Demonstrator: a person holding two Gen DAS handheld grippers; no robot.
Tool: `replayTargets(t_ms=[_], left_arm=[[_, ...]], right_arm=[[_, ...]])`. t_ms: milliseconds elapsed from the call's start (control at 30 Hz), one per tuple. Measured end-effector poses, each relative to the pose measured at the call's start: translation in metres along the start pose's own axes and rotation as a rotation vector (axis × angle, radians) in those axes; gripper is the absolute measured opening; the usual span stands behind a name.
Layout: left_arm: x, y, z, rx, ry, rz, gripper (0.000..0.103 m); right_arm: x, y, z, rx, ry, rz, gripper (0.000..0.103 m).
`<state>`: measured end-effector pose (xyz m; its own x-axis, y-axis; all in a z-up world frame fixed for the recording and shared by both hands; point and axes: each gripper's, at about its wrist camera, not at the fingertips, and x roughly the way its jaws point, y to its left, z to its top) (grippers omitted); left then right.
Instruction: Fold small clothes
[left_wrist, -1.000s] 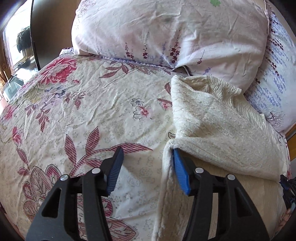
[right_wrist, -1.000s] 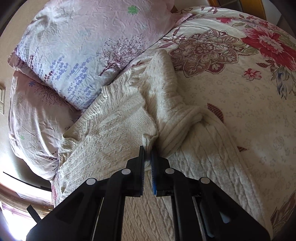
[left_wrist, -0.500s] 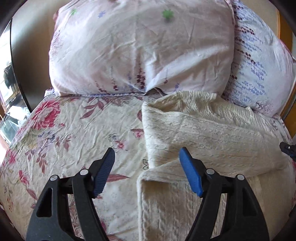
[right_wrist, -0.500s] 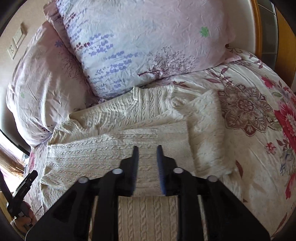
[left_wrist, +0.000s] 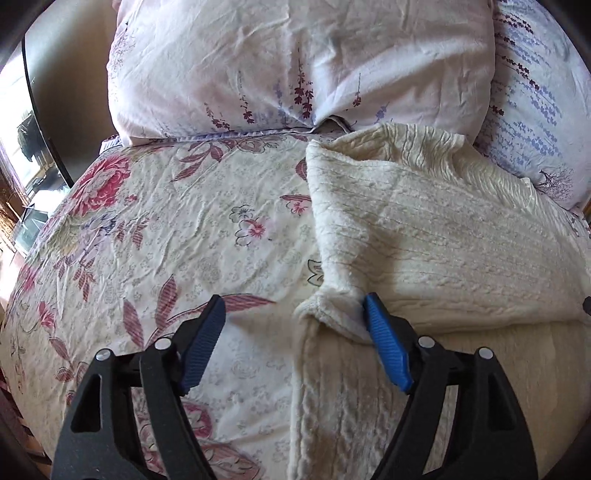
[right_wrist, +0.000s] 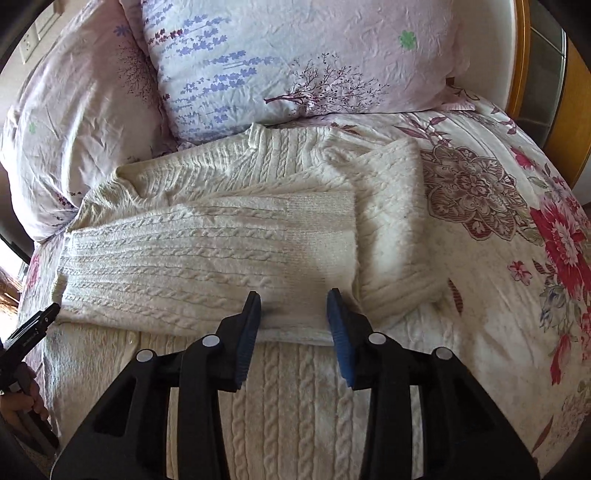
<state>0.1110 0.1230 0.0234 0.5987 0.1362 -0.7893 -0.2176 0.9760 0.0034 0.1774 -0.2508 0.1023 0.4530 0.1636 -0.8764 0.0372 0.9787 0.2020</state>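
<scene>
Cream cable-knit wool is what catches the eye: a small sweater (right_wrist: 207, 254) lies on the bed, partly folded, one sleeve laid flat across the body with its plain ribbed cuff (right_wrist: 321, 229) pointing toward 3 o'clock. The sweater's collar end lies at 12 o'clock, touching the lavender-print pillow (right_wrist: 295, 55); a second, paler pink pillow (right_wrist: 74, 122) leans at 10 o'clock. Under it all is a floral bedspread (right_wrist: 517, 258) with big red blooms, bare toward 3 o'clock.

The right gripper (right_wrist: 293, 325) hangs over the near edge of the folded sleeve, its jaws apart with nothing clamped; they have just been narrowing a little. The left gripper (left_wrist: 293, 328) shows in its own view at the sweater's left edge, jaws wide apart and just lately widening. Its right blue pad (left_wrist: 386, 347) lies against a bunched fold of knit (left_wrist: 332, 306), while the other pad stands clear over the bedspread (left_wrist: 166, 221). A hand (right_wrist: 18, 402) shows at 8 o'clock in the right view.
</scene>
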Motion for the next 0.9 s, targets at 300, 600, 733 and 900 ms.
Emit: replayTargets(t_ms=[300, 600, 733, 900], left_arm=[[-0.060, 0.068, -0.067, -0.179, 0.088, -0.292, 0.083], [-0.087, 0.065, -0.122, -0.273, 0.171, -0.445, 0.071], [-0.094, 0.060, -0.138, -0.313, 0.211, -0.529, 0.059], [-0.099, 0.055, -0.154, -0.349, 0.254, -0.580, 0.043]], right_arm=[[-0.073, -0.100, -0.046, 0.244, 0.027, 0.206, 0.060], [-0.077, -0.144, -0.105, 0.430, 0.227, 0.415, 0.060], [-0.074, -0.143, -0.125, 0.462, 0.285, 0.527, 0.056], [-0.069, -0.139, -0.147, 0.489, 0.374, 0.640, 0.037]])
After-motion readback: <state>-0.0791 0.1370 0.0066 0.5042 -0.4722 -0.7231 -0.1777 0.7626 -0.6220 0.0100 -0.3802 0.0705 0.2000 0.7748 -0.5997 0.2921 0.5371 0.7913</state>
